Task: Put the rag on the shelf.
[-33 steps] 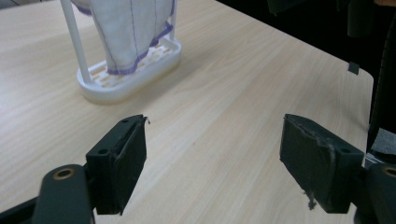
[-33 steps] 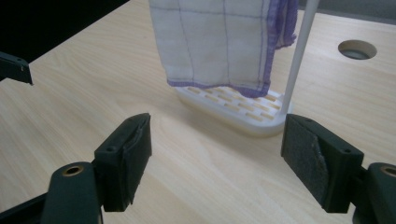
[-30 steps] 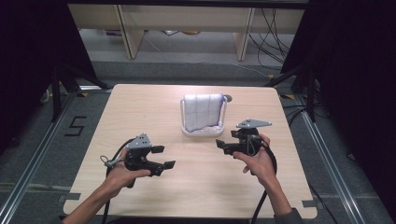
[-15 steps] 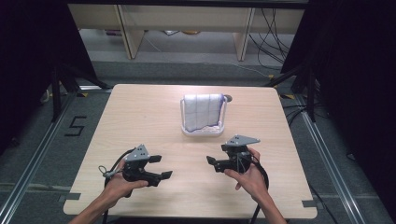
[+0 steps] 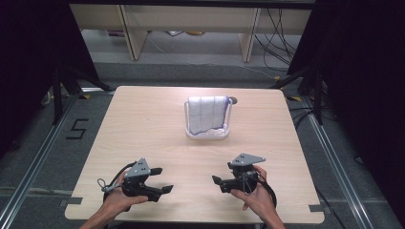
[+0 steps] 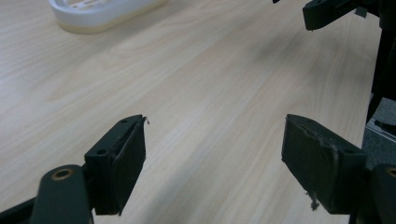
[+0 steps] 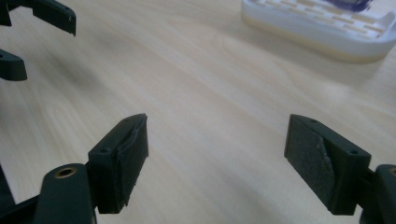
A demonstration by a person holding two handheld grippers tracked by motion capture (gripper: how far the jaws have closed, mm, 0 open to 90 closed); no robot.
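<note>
A white cloth with thin purple grid lines [image 5: 207, 114] is seen draped over the rail of a small white rack [image 5: 208, 134], which stands on the far middle of the desk [image 5: 143, 124]; its purple-edged hem hangs inside the rack's tray. The draping is judged complete, and nothing appears left but to set the tools aside. The left gripper [image 5: 161, 180] and the right gripper [image 5: 218, 183] are held low over the near edge, well apart from the rack, each pointed inward toward the other. On both, the jaws are spread wide, with only bare wood seen between them. The desk is of pale wood grain. Beyond it, grey floor, dark drapes at either side, trailing cables and light wooden furniture legs are visible
</note>
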